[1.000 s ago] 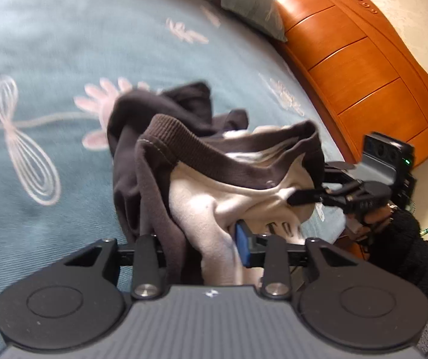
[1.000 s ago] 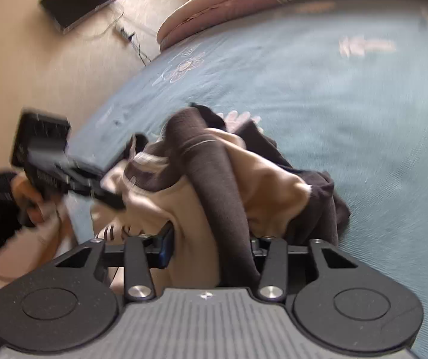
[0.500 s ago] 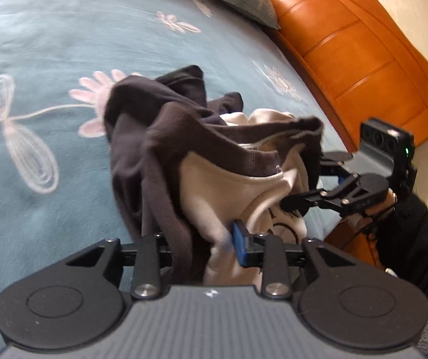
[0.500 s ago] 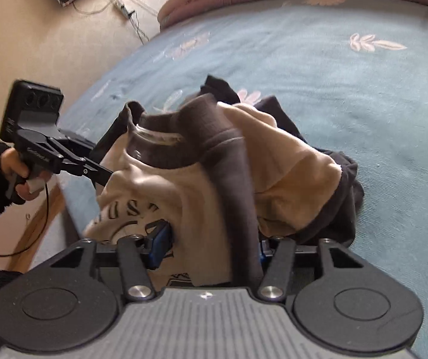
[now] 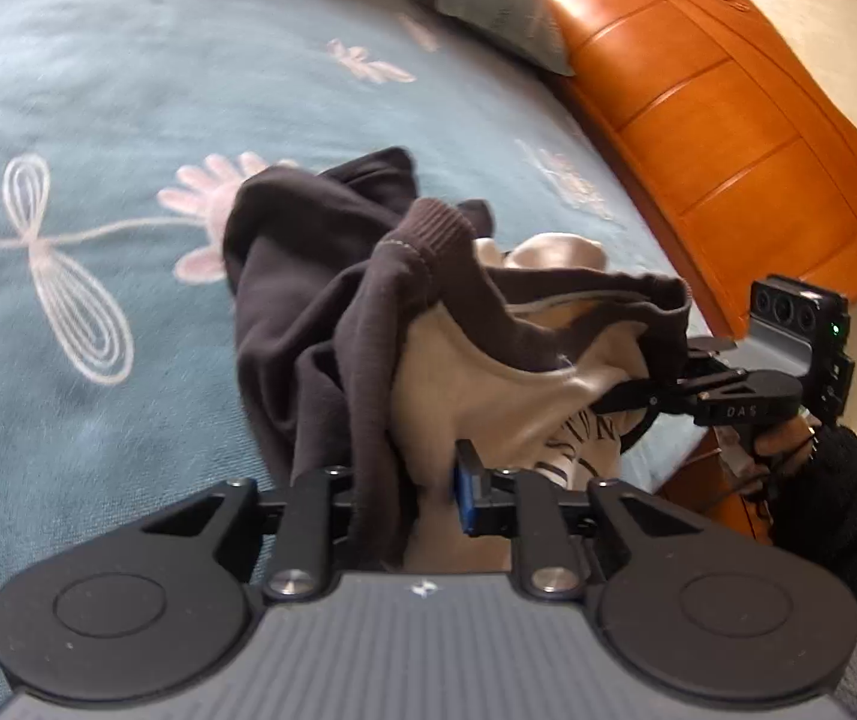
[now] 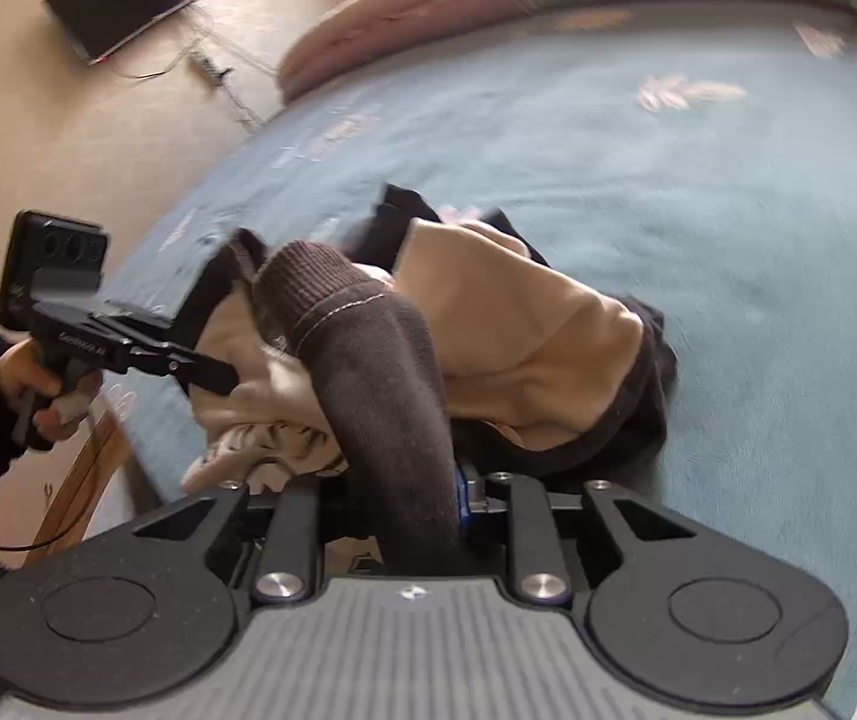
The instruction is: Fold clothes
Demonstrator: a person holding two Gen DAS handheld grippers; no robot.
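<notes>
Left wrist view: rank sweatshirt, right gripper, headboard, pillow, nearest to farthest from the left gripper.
1. sweatshirt, between the closing left gripper jaws.
2. right gripper, right, also on the cloth.
3. headboard, upper right.
4. pillow, top, by the headboard's far end.

Dark brown and beige sweatshirt (image 5: 488,360) on teal bedspread (image 5: 128,90) with pale flowers.

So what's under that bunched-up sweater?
The sweater lies on a blue flowered bedspread, which shows all around it. Whatever sits directly beneath the pile is covered by cloth.

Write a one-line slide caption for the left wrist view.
Both grippers closing on a brown-and-beige sweatshirt bunched above the teal bedspread.
</notes>
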